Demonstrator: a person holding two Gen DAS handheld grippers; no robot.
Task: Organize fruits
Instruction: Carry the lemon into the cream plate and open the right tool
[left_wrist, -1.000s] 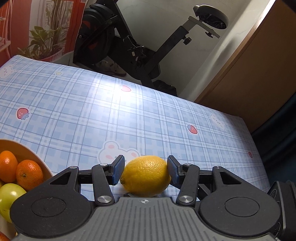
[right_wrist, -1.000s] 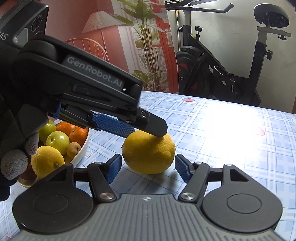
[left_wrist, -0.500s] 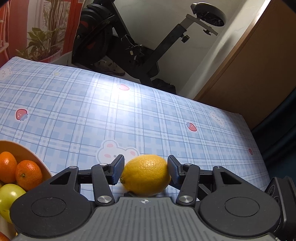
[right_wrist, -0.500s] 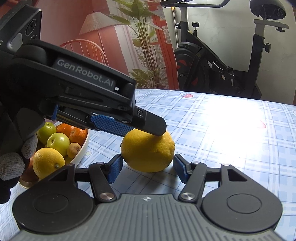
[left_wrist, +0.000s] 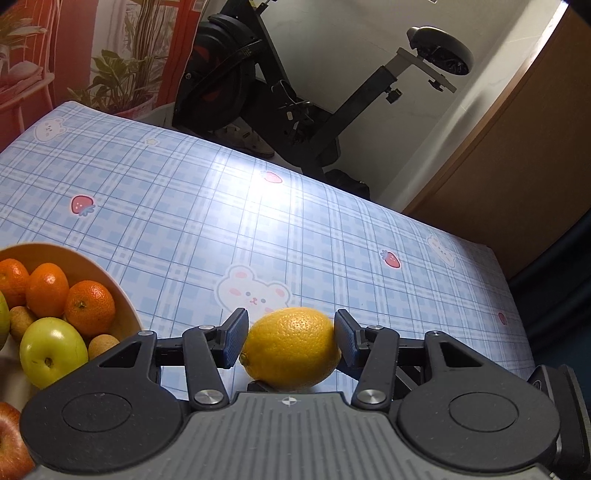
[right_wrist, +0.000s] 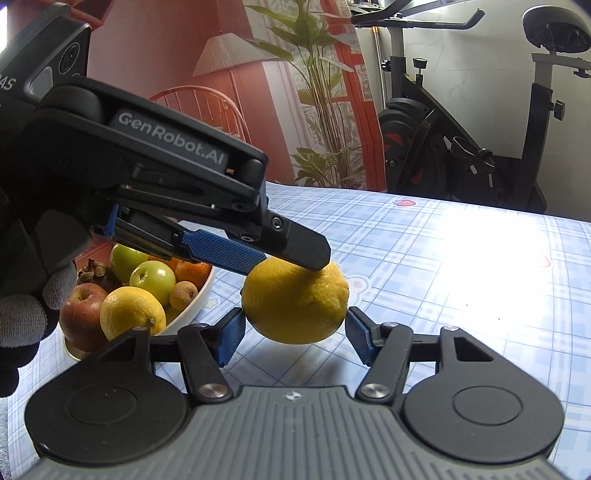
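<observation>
Left wrist view: the left tool (left_wrist: 290, 341) is clenched on a lemon (left_wrist: 291, 349), one blue pad pressed to each end of the fruit. Blue checked cloth with bears and strawberries covers the table (left_wrist: 229, 221). At the lower left stands a fruit bowl (left_wrist: 110, 284) holding tangerines (left_wrist: 89, 307), a green apple (left_wrist: 51, 355) and a red apple (left_wrist: 11, 446) — the bowl is just beside the tool. An exercise bike (left_wrist: 295, 96) stands beyond the table's far edge.

Right wrist view: the left tool (right_wrist: 291, 254) comes in from the upper left in a gloved hand (right_wrist: 33, 288) and holds the lemon (right_wrist: 295, 301) clear of the table (right_wrist: 461, 266) — a shadow lies under the fruit. The right tool (right_wrist: 293, 334) is released; its pads flank the lemon's lower part, the left pad close to the skin, the right pad with a visible gap. The bowl (right_wrist: 199, 295) sits left of the lemon, with a second lemon (right_wrist: 131, 314) at its near rim.
</observation>
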